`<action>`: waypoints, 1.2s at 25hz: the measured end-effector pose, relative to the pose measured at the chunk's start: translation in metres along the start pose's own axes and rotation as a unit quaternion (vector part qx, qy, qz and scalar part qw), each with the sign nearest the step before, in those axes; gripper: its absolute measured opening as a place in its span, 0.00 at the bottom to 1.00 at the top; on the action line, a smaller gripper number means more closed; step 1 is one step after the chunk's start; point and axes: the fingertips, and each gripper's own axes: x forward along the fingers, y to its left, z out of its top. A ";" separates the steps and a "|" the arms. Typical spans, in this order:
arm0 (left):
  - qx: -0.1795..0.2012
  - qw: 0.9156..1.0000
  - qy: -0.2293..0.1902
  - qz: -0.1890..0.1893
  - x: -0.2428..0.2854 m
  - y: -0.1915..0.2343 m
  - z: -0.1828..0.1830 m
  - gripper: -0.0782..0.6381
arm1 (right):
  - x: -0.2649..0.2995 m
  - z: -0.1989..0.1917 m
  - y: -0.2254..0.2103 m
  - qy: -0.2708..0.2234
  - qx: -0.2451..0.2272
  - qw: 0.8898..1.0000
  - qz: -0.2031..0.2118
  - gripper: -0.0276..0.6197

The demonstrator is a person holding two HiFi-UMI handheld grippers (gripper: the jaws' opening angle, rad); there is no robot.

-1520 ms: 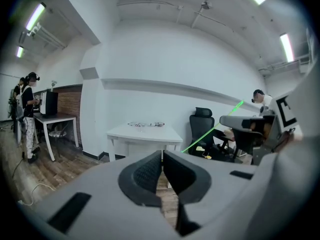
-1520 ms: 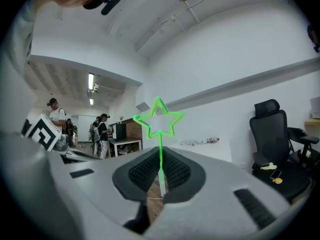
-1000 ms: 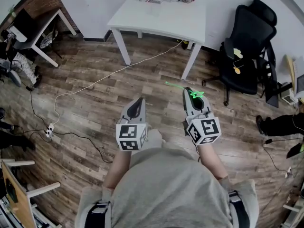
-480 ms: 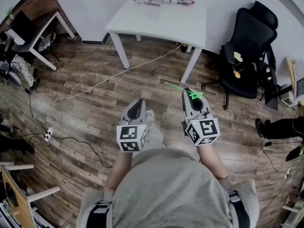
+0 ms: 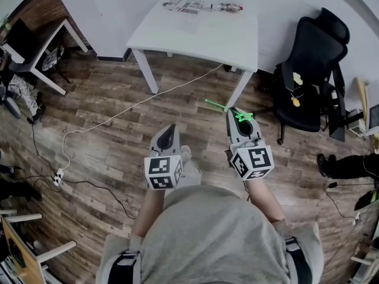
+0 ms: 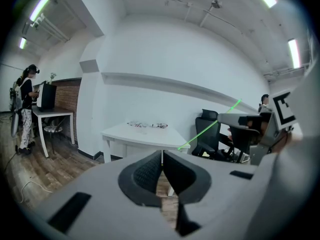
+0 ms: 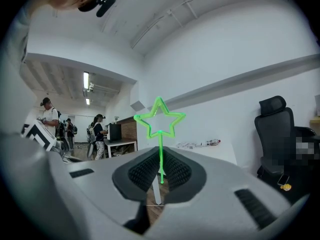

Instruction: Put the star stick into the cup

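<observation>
A thin green star stick (image 5: 244, 116) is clamped in my right gripper (image 5: 237, 112), which is shut on it. In the right gripper view the star (image 7: 160, 118) stands up above the pads and the stem (image 7: 161, 156) runs down between them. My left gripper (image 5: 172, 129) is held beside it over the wooden floor, shut with nothing between its pads (image 6: 150, 171). The white table (image 5: 231, 40) stands ahead. A small clear thing on it (image 6: 144, 128), possibly the cup, is too faint to make out well.
Wrapped items and a bottle (image 5: 201, 6) lie along the table's far edge. A black office chair (image 5: 311, 64) stands to the right. A white cable (image 5: 136, 102) runs across the floor to a power strip (image 5: 58, 176). A desk (image 5: 35, 40) and a standing person (image 6: 24, 106) are at the left.
Both grippers and the view have moved forward toward the white table. The star stick stays clamped in the right gripper. The left gripper stays shut.
</observation>
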 end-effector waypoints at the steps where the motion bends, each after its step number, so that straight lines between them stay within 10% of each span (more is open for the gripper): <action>1: -0.001 1.000 0.000 0.000 0.008 0.004 0.003 0.12 | 0.009 0.002 -0.004 0.000 -0.001 1.000 0.000 0.07; 30: 0.007 0.998 0.015 -0.052 0.212 0.125 0.093 0.12 | 0.245 0.022 -0.057 0.010 -0.007 0.999 -0.040 0.07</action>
